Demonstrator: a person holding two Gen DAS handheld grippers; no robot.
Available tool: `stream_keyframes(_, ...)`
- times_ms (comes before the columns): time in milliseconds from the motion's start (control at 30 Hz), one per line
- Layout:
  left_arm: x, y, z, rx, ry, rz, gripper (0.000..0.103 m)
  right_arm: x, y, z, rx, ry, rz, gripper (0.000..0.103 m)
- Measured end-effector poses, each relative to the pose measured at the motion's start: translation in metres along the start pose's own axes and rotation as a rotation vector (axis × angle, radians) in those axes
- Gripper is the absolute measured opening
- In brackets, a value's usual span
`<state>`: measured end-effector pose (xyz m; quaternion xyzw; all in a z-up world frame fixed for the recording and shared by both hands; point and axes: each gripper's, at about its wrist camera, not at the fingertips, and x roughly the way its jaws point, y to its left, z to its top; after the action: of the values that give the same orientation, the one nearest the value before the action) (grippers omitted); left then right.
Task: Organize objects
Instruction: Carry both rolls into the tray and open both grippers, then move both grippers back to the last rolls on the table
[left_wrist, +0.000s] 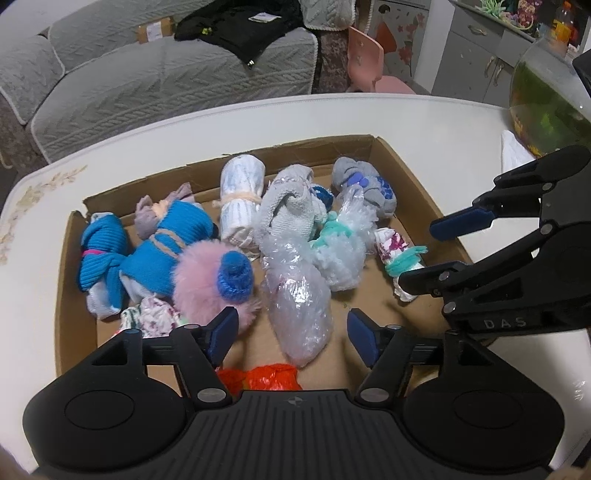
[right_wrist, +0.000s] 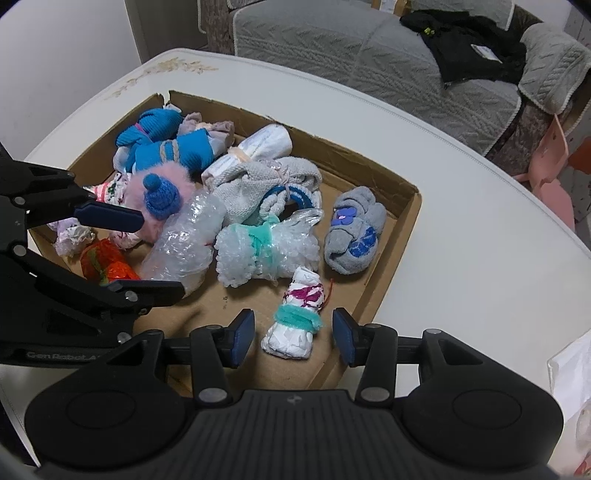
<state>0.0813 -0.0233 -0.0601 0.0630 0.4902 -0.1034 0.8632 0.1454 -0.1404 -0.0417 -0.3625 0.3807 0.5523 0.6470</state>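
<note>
A shallow cardboard box (left_wrist: 406, 166) on the white table holds several tied bundles. My left gripper (left_wrist: 291, 336) stands open over the box's near side. A clear bubble-wrap bundle (left_wrist: 299, 314) lies between its blue pads, untouched. Just below it sits an orange-red plastic bundle (left_wrist: 271, 376). My right gripper (right_wrist: 293, 338) is open around a white paper roll tied with a teal band (right_wrist: 293, 321), with gaps on both sides. Also in the box are a pink fluffy ball with a blue knit cap (left_wrist: 210, 280), blue knit bundles (left_wrist: 103, 254) and a grey sock roll (right_wrist: 352, 236).
A round fish bowl (left_wrist: 546, 92) stands on the table (right_wrist: 480, 229) at the far right of the left wrist view. Beyond the table are a grey sofa (left_wrist: 147, 85) with a black garment (left_wrist: 236, 26) and a pink chair (left_wrist: 365, 59). White plastic (right_wrist: 572, 369) lies to the right.
</note>
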Motion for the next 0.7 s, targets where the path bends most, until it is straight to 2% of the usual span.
stream_keyframes(200,-0.036,-0.002,-0.014,0.006,-0.034,0.025,0.086,-0.026,0.005,-0.005,-0.007,-0.044,-0.012,0.052)
stream_keyframes(267,-0.048,-0.004,-0.024,-0.005,-0.032,0.019,0.087,-0.036,0.005,-0.009,0.001,-0.058,0.000,0.053)
stream_keyframes(500,-0.086,-0.031,-0.090,-0.011,-0.002,-0.024,0.090,-0.064,0.021,-0.040,0.015,-0.053,0.079,0.056)
stream_keyframes(600,-0.091,-0.048,-0.122,-0.011,0.005,-0.035,0.090,-0.068,0.040,-0.053,0.002,-0.035,0.129,0.057)
stream_keyframes(700,-0.080,-0.068,-0.143,0.029,0.040,-0.060,0.090,-0.062,0.056,-0.061,0.016,0.000,0.175,0.058)
